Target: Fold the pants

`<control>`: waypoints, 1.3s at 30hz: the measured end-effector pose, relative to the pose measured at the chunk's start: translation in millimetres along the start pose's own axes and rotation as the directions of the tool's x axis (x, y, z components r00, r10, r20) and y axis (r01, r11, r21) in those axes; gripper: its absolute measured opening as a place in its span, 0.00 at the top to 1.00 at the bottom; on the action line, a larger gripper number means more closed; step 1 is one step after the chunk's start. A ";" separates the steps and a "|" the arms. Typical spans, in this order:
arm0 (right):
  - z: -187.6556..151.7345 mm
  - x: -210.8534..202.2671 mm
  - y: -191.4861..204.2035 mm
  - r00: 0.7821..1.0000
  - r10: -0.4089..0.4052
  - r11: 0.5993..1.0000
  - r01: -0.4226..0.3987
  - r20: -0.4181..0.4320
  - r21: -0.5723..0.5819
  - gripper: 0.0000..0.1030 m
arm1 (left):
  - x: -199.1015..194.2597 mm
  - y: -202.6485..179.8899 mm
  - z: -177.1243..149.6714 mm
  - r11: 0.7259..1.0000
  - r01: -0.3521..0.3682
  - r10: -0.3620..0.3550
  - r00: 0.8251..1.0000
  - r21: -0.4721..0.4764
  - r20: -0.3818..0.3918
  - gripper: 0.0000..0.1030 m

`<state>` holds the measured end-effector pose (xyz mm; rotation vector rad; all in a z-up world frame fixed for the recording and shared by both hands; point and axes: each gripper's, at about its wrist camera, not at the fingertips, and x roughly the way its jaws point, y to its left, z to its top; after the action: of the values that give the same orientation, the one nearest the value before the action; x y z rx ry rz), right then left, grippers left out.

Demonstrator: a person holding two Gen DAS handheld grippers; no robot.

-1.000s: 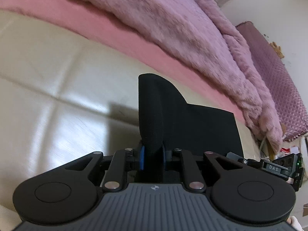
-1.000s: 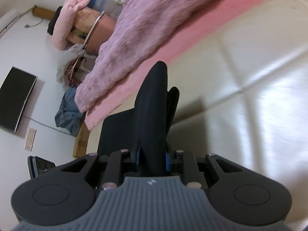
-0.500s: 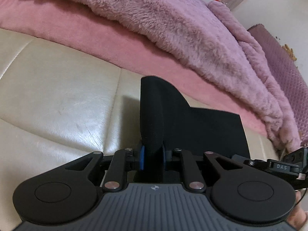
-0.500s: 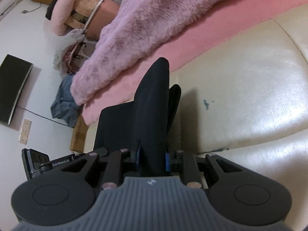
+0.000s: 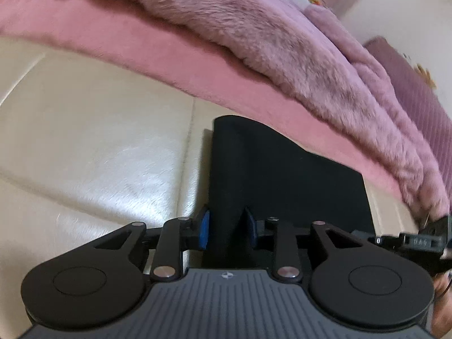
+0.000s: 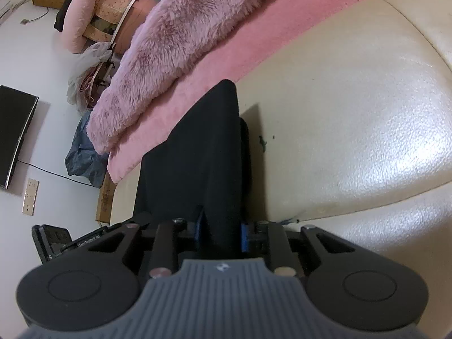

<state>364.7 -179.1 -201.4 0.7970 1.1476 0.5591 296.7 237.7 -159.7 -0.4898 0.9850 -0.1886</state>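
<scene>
Cream sofa (image 5: 93, 147) under both grippers: right gripper (image 6: 220, 233) pinches the pants (image 6: 203, 152) to steady the fold; left gripper (image 5: 227, 230) is opening, cloth between its jaws.

The pants (image 5: 282, 175) are plain black against the glossy cream cushion (image 5: 99, 147). Behind them lies a salmon-pink sheet (image 5: 175, 70) under a shaggy mauve-pink blanket (image 5: 254, 28). Both grippers are black with blue pads (image 5: 204, 233). By the white wall (image 6: 42, 56) hangs a black screen (image 6: 14, 132).
</scene>
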 end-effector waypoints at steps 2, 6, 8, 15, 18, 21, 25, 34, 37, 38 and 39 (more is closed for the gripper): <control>-1.2 -4.0 0.3 1.000 -0.009 1.000 0.009 0.004 0.020 0.80 | -6.2 -2.6 -1.6 0.999 -0.044 0.044 0.999 -0.020 0.008 0.62; -3.6 -18.4 4.5 0.998 -0.064 0.998 0.064 0.025 -0.001 0.73 | -17.7 -14.4 -6.2 0.984 -0.178 0.178 0.984 0.001 0.031 0.52; -3.4 -26.0 9.3 0.994 -0.109 0.994 0.109 0.033 -0.019 0.71 | -23.1 -22.6 -7.7 0.972 -0.234 0.233 0.972 0.025 0.040 0.51; -10.0 -62.5 57.3 0.928 -0.343 0.899 0.369 0.143 -0.237 0.67 | -63.7 -65.0 -17.5 0.910 -0.394 0.373 0.914 0.131 0.156 0.51; -21.5 -81.4 81.1 0.914 -0.353 0.853 0.403 0.202 -0.332 0.67 | -89.7 -87.4 -25.4 0.907 -0.391 0.354 0.909 0.155 0.220 0.50; -37.5 -102.6 105.5 0.909 -0.327 0.814 0.410 0.259 -0.411 0.64 | -113.8 -114.3 -34.9 0.903 -0.385 0.324 0.902 0.192 0.286 0.44; -65.1 -133.6 135.8 0.908 -0.267 0.772 0.402 0.323 -0.493 0.62 | -141.7 -149.1 -52.5 0.890 -0.389 0.288 0.884 0.237 0.369 0.40; -132.6 -203.7 192.5 0.878 -0.122 0.675 0.415 0.462 -0.611 0.38 | -187.9 -204.7 -89.9 0.863 -0.406 0.216 0.834 0.300 0.508 0.25; -156.5 -220.7 204.8 0.864 -0.083 0.646 0.427 0.497 -0.633 0.35 | -196.3 -216.2 -101.8 0.847 -0.431 0.210 0.810 0.312 0.548 0.19; -164.3 -225.3 207.9 0.860 -0.075 0.634 0.432 0.505 -0.641 0.35 | -198.7 -220.6 -107.2 0.839 -0.440 0.206 0.802 0.320 0.561 0.17; -172.3 -230.0 210.4 0.854 -0.067 0.624 0.439 0.515 -0.647 0.35 | -200.0 -224.0 -111.6 0.833 -0.447 0.203 0.795 0.326 0.571 0.14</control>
<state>127.9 -177.4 64.7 -0.0013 0.4836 0.5027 108.8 80.6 46.9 0.0791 0.4519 0.0458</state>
